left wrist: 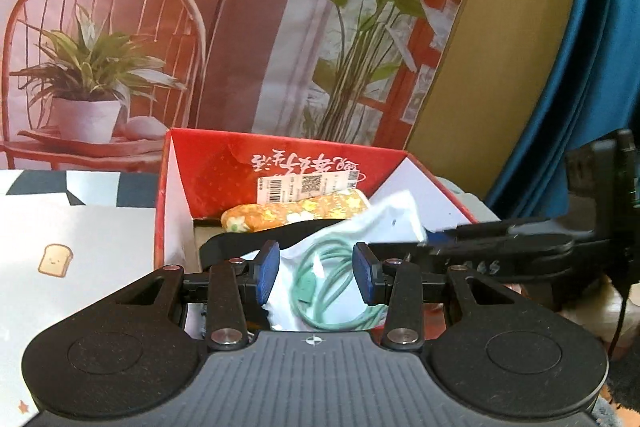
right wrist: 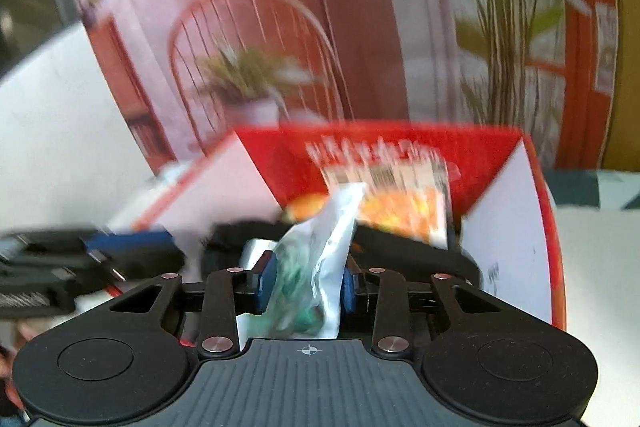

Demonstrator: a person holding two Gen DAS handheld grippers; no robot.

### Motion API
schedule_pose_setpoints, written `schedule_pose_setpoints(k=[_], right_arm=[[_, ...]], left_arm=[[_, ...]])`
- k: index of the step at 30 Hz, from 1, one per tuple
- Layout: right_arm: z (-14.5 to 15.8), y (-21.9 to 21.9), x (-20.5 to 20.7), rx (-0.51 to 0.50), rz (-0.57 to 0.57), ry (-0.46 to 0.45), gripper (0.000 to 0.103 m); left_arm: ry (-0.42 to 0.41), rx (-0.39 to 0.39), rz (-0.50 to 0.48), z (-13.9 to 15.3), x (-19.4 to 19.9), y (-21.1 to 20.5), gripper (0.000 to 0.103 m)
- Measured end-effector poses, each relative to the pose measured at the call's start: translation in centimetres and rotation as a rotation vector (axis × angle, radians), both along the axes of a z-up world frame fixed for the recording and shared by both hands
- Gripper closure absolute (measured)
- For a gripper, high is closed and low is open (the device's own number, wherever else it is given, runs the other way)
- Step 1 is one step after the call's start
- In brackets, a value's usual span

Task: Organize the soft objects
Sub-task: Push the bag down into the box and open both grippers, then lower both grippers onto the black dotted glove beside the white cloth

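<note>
A red cardboard box [left wrist: 224, 163] stands open on the table. Inside lie an orange flowered soft roll [left wrist: 296, 211], a black strap [left wrist: 256, 235] and a clear plastic bag with a coiled green cable [left wrist: 332, 283]. My left gripper [left wrist: 316, 273] is open, its blue pads either side of the bag without pinching it. My right gripper [right wrist: 306, 285] is shut on the bag with the green cable [right wrist: 316, 267], over the box [right wrist: 516, 239]. The right gripper also shows in the left wrist view [left wrist: 444, 237], reaching in from the right. The right wrist view is blurred.
A printed backdrop [left wrist: 200, 27] with a chair and plants stands behind the box. A white sheet with a toast drawing [left wrist: 56, 259] lies left of the box. Blue cloth [left wrist: 592, 67] hangs at the right. The left gripper shows at the left of the right wrist view [right wrist: 128, 247].
</note>
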State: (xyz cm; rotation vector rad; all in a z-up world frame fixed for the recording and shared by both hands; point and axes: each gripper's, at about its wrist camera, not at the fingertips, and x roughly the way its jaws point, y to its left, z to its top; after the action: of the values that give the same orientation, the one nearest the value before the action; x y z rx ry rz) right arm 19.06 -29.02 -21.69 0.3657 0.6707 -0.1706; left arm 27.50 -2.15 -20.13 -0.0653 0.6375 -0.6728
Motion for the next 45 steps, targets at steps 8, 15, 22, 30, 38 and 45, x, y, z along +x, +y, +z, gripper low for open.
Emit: schedule_pose_setpoints(k=[8, 15, 22, 30, 38, 45], right_arm=[[-1.6, -0.2, 1.7, -0.032, -0.019, 0.163, 0.064], [-1.4, -0.2, 1.0, -0.034, -0.061, 0.152, 0.055], [0.8, 0.9, -1.4, -0.118, -0.094, 0.109, 0.021], [2.5, 2.3, -5.7, -0.118, -0.125, 0.041, 0.001], [2.2, 5.1, -10.7, -0.11, -0.126, -0.018, 0.0], [-0.2, 8.3, -14.5, -0.122, -0.075, -0.006, 0.0]], left_arm=[[0.013, 0.031, 0.036, -0.3, 0.2, 0.4, 0.059], [0.008, 0.055, 0.068, 0.2, -0.1, 1.0, 0.048], [-0.007, 0.091, 0.116, 0.9, -1.3, 1.5, 0.023], [0.008, 0.154, 0.168, 1.9, -3.9, 2.6, 0.0], [0.058, 0.187, 0.157, 0.4, -8.7, 4.7, 0.0], [0.135, 0.215, 0.145, -2.6, -12.7, 5.6, 0.0]])
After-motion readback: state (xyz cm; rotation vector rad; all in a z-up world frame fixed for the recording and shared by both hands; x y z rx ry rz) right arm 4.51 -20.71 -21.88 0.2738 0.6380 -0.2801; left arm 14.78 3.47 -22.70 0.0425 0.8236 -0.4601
